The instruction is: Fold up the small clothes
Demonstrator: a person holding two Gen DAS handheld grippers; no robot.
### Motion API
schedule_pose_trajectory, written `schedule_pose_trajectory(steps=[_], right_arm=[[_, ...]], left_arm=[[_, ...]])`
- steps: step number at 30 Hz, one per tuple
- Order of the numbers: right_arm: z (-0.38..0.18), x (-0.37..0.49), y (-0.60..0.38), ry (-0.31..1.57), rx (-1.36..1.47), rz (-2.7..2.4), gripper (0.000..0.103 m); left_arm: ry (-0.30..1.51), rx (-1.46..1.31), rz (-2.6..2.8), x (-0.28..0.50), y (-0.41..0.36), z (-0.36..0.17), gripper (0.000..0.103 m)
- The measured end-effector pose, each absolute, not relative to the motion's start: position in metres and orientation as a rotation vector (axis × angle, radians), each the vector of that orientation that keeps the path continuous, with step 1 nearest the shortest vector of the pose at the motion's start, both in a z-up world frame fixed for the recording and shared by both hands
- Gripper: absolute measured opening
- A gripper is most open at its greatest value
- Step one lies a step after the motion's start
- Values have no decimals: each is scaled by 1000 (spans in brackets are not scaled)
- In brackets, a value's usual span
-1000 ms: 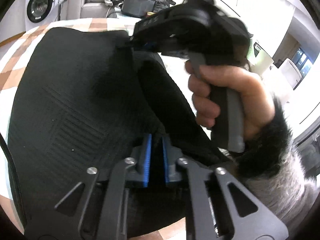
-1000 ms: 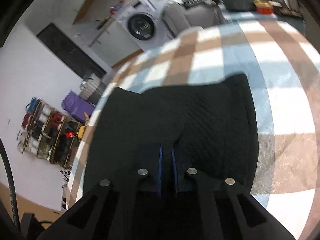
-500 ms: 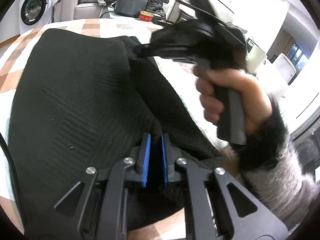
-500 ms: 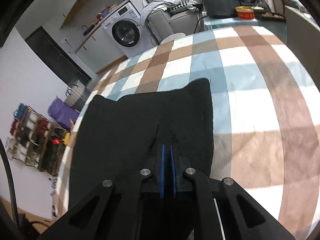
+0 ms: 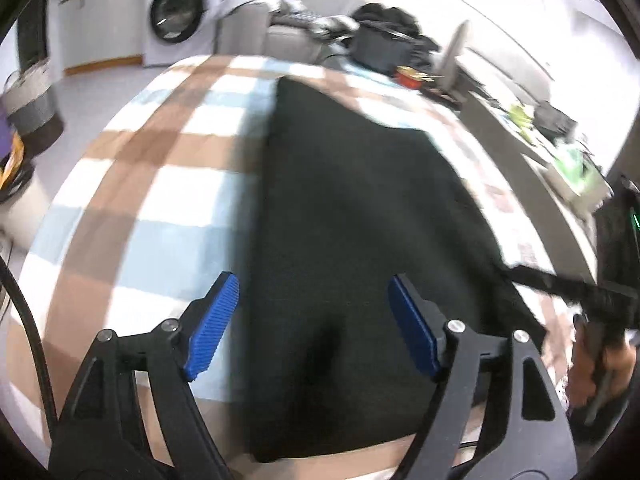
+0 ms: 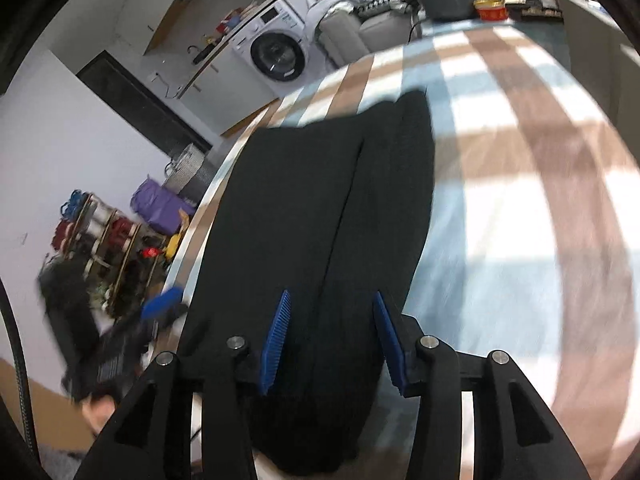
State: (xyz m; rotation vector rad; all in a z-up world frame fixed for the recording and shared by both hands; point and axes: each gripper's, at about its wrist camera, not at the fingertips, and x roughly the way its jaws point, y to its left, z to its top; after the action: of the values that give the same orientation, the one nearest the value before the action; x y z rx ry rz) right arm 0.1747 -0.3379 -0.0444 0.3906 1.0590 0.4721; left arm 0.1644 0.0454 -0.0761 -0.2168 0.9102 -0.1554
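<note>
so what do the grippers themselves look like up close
Each hand-held gripper is black, with angular linkage arms that have triangular cut-outs and silver pivot bolts. The left hand-held gripper and right hand-held gripper both end in blue ribbed pads. A black cable curves along the left edge of each view. A green light glows on the right one's body.
</note>
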Motion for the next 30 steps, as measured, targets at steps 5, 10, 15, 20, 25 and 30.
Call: schedule_pose_trajectory(steps=[5,10,15,20,25,30], right_arm=[[-63,156,-338,1092,432,405,45],[-66,148,-332,1060,444,432,25],[-62,152,-321,1010,413,442,13],[-64,169,-317,989,423,425,12],[-66,189,-320,998,459,360,12],[-60,182,-320,1024,358,335,24]], left_arm=[[954,-246,-163,172,73,-103,75],[966,-257,-221,182,68,-121,52],[946,-244,-269,191,53,-124,24],[947,-251,-253,208,48,-119,22],[957,-256,-241,234,45,-120,23],[951,-203,-199,231,40,-117,32]])
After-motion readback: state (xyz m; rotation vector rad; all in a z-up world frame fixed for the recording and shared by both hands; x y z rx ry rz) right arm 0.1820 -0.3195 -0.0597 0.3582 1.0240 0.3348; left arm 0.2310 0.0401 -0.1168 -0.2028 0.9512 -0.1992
